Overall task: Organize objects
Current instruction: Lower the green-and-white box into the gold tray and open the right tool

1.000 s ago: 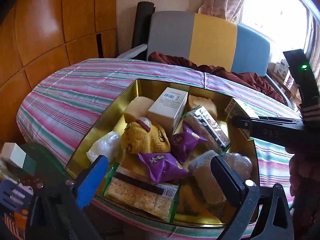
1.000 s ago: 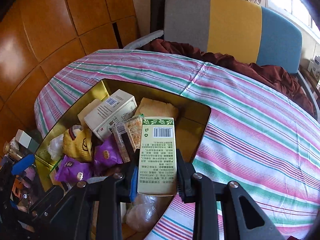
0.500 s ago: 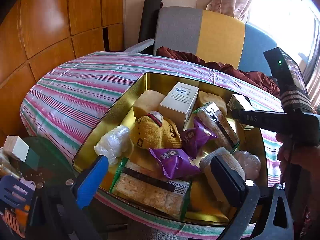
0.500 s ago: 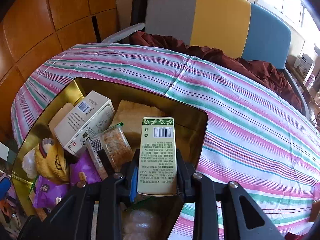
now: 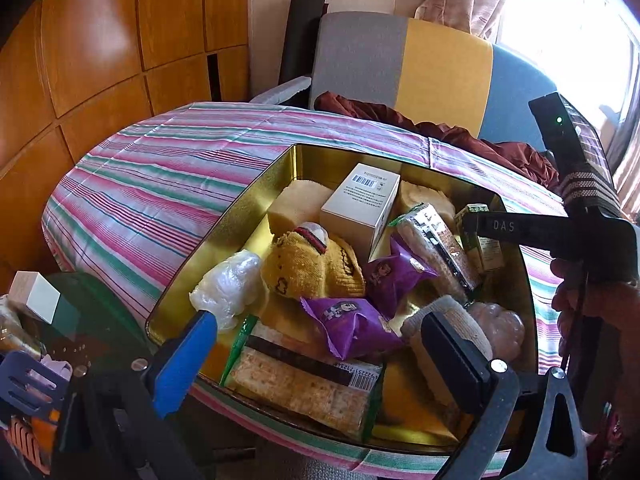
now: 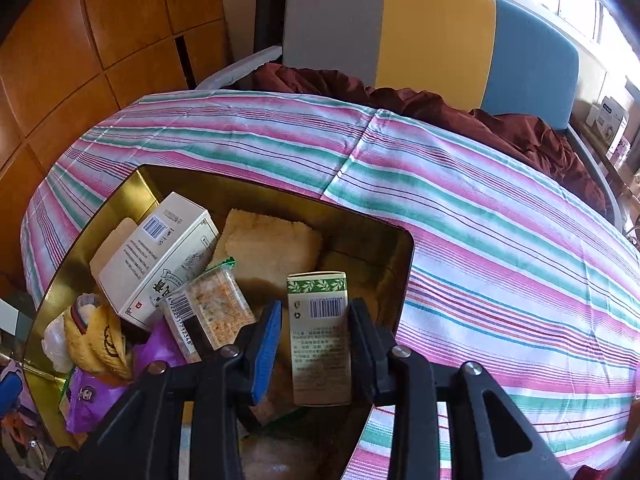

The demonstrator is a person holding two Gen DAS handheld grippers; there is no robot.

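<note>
My right gripper [image 6: 314, 344] is over the gold tin [image 6: 402, 280], which sits on the striped tablecloth [image 6: 500, 240] at its near edge. Half a second ago the blue and black pads were pressed flat against the green-and-white carton [image 6: 319, 340]; now there is a gap showing on the blue-pad side, so the jaws have parted slightly, and the carton has dropped lower between them, down into the tin near its right wall. I cannot tell whether the black pad still touches it. In the left wrist view the same carton [image 5: 482, 240] stands against the tin's right wall [image 5: 516, 248], with the right tool's black finger across its top. My left gripper [image 5: 320, 360] hovers wide open and empty over the tin's near edge, about where it was before. Under it lie a cracker packet [image 5: 304, 384], two purple snack bags [image 5: 352, 328], a yellow knitted toy [image 5: 308, 268] and a white plastic bundle [image 5: 228, 288]. A white box [image 5: 360, 204] rests toward the tin's far wall, beside a second cracker packet [image 5: 436, 248]. A chair with grey, yellow and blue panels [image 6: 432, 32] stands beyond the tablecloth's far edge.
</note>
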